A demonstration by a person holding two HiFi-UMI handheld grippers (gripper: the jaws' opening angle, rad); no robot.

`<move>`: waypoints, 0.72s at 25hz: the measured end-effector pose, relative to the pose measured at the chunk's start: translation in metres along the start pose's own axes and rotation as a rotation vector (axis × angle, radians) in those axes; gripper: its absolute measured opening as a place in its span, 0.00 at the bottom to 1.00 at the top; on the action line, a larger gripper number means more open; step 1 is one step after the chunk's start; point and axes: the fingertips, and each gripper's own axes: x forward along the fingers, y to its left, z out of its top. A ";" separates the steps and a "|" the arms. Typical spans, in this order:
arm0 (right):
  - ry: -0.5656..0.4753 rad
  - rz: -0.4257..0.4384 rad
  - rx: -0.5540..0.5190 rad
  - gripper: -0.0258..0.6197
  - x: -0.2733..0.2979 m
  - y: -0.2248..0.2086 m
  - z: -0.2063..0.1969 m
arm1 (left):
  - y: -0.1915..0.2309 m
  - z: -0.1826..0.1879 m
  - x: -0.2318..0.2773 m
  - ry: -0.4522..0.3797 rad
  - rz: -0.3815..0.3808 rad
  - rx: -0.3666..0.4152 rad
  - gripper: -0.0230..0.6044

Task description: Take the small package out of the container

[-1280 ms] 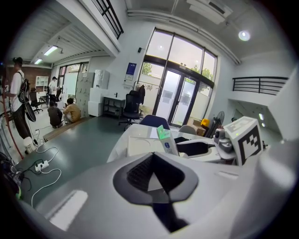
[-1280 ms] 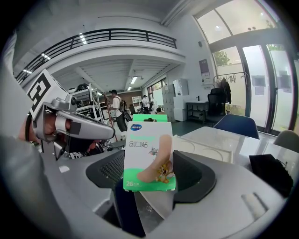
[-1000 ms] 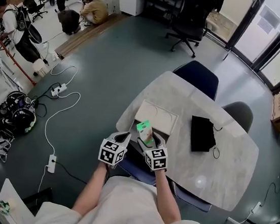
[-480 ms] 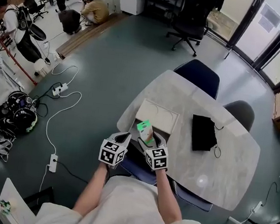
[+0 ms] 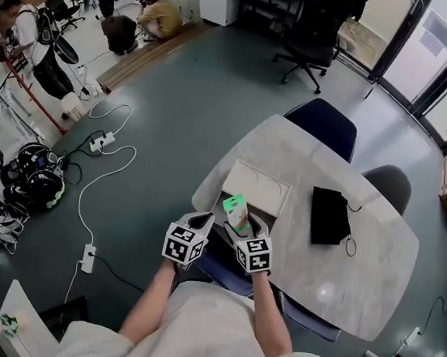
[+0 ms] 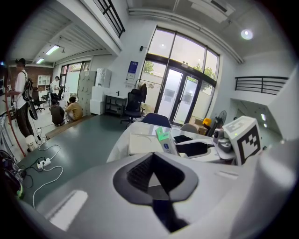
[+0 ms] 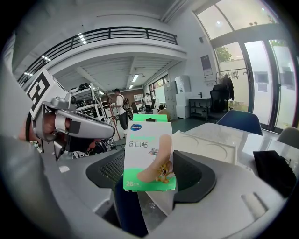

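Observation:
A small green-and-white plaster package (image 7: 150, 156) stands upright between the jaws of my right gripper (image 7: 152, 184), which is shut on its lower part. In the head view the package (image 5: 235, 211) is held over the near edge of the marble table (image 5: 342, 271), just in front of the flat beige container (image 5: 256, 188). The container (image 7: 210, 144) lies behind and right of the package. My left gripper (image 5: 204, 223) hangs beside it off the table's edge. Its jaws (image 6: 154, 156) meet with nothing between them. From that side the package (image 6: 166, 141) and right gripper (image 6: 201, 148) show ahead.
A black pouch (image 5: 329, 216) with a cord lies on the table right of the container. A navy chair (image 5: 321, 123) and a grey chair (image 5: 390, 186) stand at the far side. Cables (image 5: 94, 197) run over the floor to the left, and people are far off.
The head view has shifted a little. Both grippers and the held package stay where they were.

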 end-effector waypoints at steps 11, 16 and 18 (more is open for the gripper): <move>0.010 0.016 -0.003 0.54 0.004 0.002 -0.003 | 0.002 -0.003 0.002 0.006 -0.004 -0.017 0.12; 0.015 0.014 -0.003 0.54 0.001 0.002 -0.006 | -0.001 -0.003 0.003 0.009 -0.009 -0.013 0.12; 0.013 0.014 -0.001 0.54 0.002 0.002 -0.005 | -0.001 -0.003 0.003 0.009 -0.010 -0.009 0.12</move>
